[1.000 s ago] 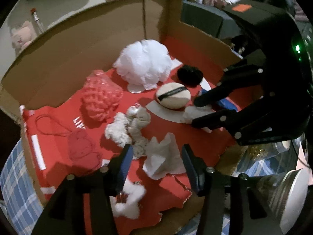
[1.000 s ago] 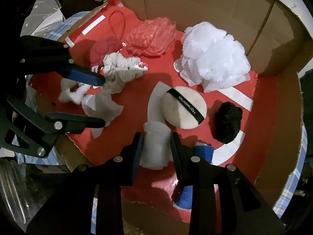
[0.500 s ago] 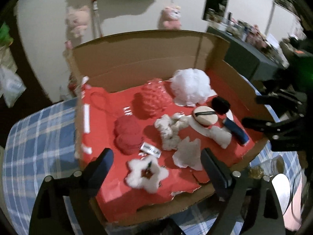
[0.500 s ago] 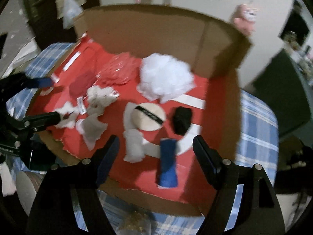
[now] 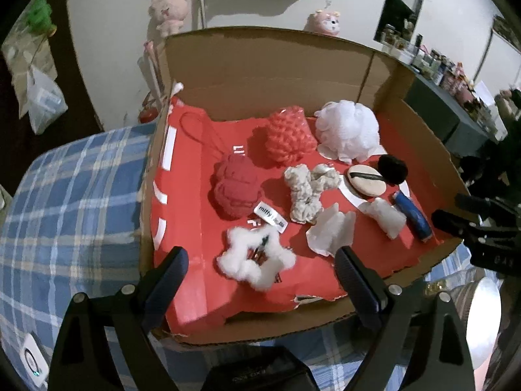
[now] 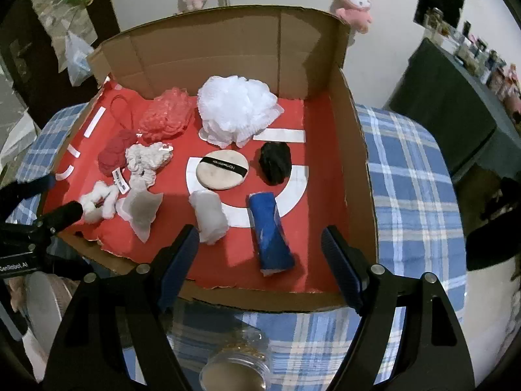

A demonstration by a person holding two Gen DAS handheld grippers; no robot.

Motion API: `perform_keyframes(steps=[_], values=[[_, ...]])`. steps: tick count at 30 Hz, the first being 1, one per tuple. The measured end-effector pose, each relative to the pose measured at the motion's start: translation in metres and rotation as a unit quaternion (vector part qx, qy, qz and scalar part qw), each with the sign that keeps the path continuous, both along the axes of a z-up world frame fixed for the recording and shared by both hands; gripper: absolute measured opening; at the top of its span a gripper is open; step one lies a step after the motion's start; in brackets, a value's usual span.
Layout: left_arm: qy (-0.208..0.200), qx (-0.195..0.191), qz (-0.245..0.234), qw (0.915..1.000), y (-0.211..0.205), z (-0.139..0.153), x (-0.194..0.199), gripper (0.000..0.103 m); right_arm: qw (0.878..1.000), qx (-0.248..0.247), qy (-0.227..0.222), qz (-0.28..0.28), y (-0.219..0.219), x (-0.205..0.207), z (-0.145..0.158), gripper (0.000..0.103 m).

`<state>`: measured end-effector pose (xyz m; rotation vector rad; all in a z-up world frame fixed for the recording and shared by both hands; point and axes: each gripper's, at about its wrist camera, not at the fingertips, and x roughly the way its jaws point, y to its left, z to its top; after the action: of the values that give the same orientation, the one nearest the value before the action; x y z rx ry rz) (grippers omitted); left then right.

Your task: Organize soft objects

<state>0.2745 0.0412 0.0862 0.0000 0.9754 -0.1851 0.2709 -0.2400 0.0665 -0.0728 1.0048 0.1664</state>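
Observation:
A cardboard box (image 5: pixel 260 62) (image 6: pixel 208 45) with a red floor holds several soft items: a white mesh puff (image 5: pixel 348 130) (image 6: pixel 237 110), a pink mesh puff (image 5: pixel 289 137) (image 6: pixel 166 117), a red knitted item (image 5: pixel 236 185), a white scrunchie (image 5: pixel 307 192), a round powder puff (image 6: pixel 223 169), a black pom (image 6: pixel 275 163), a blue roll (image 6: pixel 270 234), a small white pad (image 6: pixel 210 216), a white fluffy star (image 5: pixel 255 257) and a crumpled tissue (image 6: pixel 141 208). My left gripper (image 5: pixel 260 270) is open and empty above the box's front edge. My right gripper (image 6: pixel 260 244) is open and empty, over the front right.
The box sits on a blue plaid tablecloth (image 5: pixel 65 195) (image 6: pixel 407 179). A glass jar (image 6: pixel 234 368) with a metal lid stands in front of the box. Pink plush toys (image 6: pixel 355 3) hang on the wall behind. A dark table (image 6: pixel 456 97) stands to the right.
Both grippers opened wide and pulled back and up from the box. The right gripper let go of the small white pad, which now lies on the box floor.

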Motion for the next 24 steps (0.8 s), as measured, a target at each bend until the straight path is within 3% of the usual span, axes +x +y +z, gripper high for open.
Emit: perform_keyframes(steps=[6,24], values=[[0.006,-0.012,0.011,0.9998,0.001,-0.006,0.000,0.093,1.000,0.001,-0.001,-0.003,0.004,0.000,-0.008,0.077],[-0.008,0.020,0.014,0.9997,-0.005,-0.014,0.001,0.093,1.000,-0.012,-0.008,-0.007,0.005,-0.001,-0.020,0.077]])
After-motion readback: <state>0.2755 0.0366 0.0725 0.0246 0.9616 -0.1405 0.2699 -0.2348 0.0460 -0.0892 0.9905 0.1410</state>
